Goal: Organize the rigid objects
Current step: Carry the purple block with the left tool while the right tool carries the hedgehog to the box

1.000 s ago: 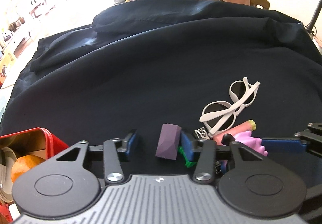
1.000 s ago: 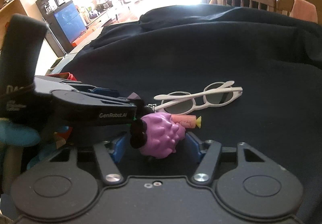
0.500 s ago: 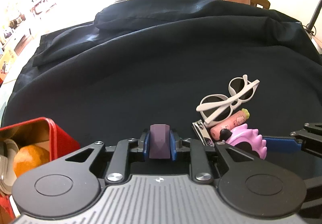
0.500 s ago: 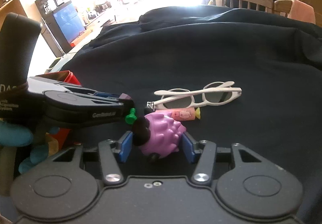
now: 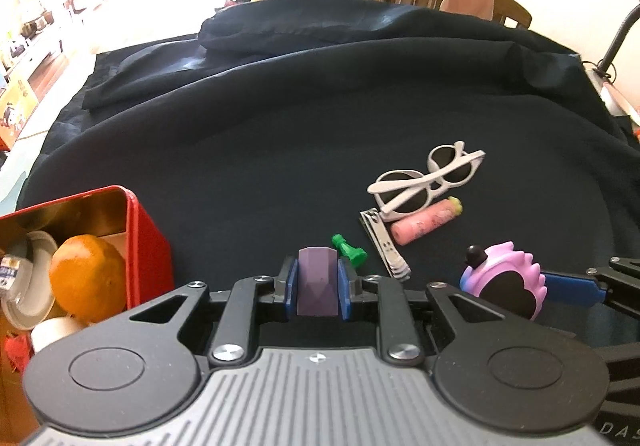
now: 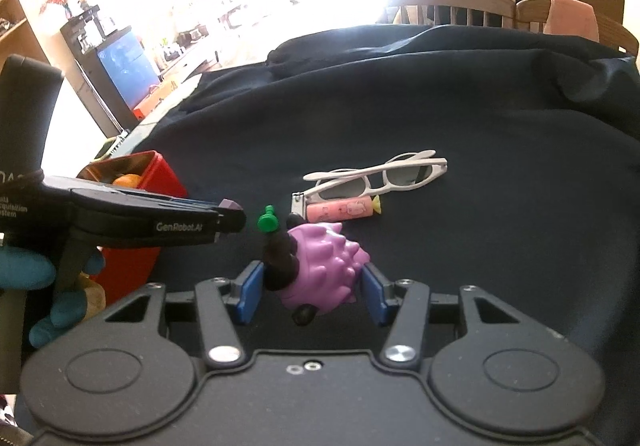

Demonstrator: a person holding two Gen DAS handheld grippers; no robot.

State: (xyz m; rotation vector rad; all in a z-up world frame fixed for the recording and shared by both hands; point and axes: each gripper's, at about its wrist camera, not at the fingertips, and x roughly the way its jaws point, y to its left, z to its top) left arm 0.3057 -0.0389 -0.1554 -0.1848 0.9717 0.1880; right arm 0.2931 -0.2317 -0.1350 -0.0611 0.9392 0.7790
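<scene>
My left hand-held gripper (image 5: 318, 288) clamps a purple block (image 5: 317, 286) between its pads. My right hand-held gripper (image 6: 310, 290) grips a pink spiky toy (image 6: 324, 272). Ahead of both, white sunglasses (image 5: 428, 181) lie on the dark-clothed worktop (image 5: 280, 149).

The left gripper (image 5: 318, 288) angles down with both blue pads pressed against a purple block (image 5: 317, 286) between them, while beside it the right gripper (image 6: 312, 288) squeezes a pink spiky toy (image 6: 322, 274) between its wider-set jaws.
</scene>
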